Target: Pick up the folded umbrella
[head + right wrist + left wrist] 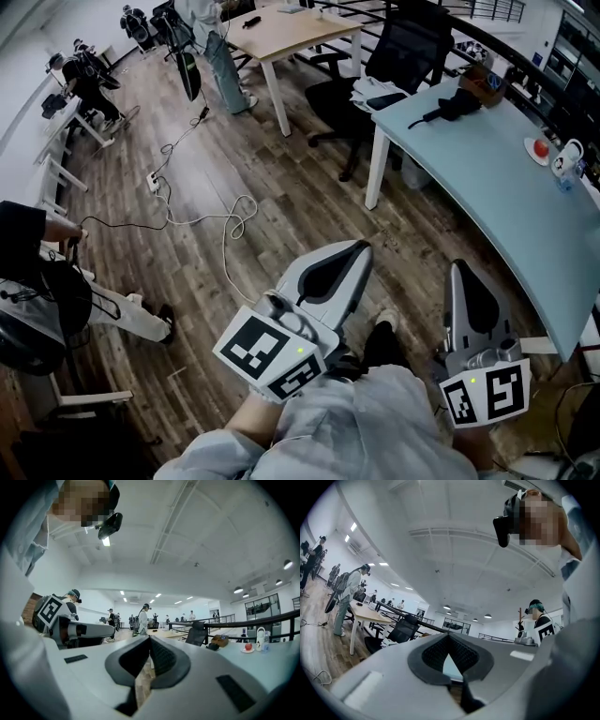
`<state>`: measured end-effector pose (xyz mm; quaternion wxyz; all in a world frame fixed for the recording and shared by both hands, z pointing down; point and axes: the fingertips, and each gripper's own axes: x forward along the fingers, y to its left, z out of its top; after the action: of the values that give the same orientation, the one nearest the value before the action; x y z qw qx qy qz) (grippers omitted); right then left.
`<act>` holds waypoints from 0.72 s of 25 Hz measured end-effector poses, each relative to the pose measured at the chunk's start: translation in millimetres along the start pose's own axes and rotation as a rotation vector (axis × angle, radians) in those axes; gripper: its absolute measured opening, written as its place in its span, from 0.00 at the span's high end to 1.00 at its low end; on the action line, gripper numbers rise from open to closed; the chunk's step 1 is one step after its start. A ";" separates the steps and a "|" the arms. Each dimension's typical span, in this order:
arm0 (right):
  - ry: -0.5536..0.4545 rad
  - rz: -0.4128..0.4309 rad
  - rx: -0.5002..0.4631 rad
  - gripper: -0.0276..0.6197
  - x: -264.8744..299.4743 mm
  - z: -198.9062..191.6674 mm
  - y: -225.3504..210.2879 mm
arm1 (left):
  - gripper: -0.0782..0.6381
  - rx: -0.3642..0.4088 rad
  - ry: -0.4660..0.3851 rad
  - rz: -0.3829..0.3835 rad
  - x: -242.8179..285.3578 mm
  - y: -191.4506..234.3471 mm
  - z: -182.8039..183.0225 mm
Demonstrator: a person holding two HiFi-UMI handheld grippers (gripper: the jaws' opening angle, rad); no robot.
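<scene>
My left tool and right tool are both clenched on nothing. The folded umbrella lies well away on the counter (probably light, with slack fabric); I'd grip its stiff middle.

A dark plank floor strewn with white cable runs past a curved pale-blue table, a black chair and a wooden desk under ceiling lights.
</scene>
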<state>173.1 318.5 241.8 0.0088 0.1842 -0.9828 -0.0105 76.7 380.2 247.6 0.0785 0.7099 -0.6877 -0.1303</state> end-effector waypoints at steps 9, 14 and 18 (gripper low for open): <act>0.010 0.071 0.005 0.96 35.3 -7.8 -9.0 | 0.88 -0.007 -0.005 0.070 12.7 24.7 -2.7; 0.006 0.099 -0.015 0.96 64.8 -11.8 -23.2 | 0.88 -0.001 -0.005 0.105 32.3 44.5 -2.5; 0.010 0.136 -0.011 0.96 93.1 -14.2 -36.8 | 0.88 0.002 -0.006 0.128 55.2 62.0 1.1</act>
<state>99.9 250.3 256.4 0.0156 0.1170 -0.9929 -0.0145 18.2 322.7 260.3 0.0838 0.6640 -0.7322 -0.1264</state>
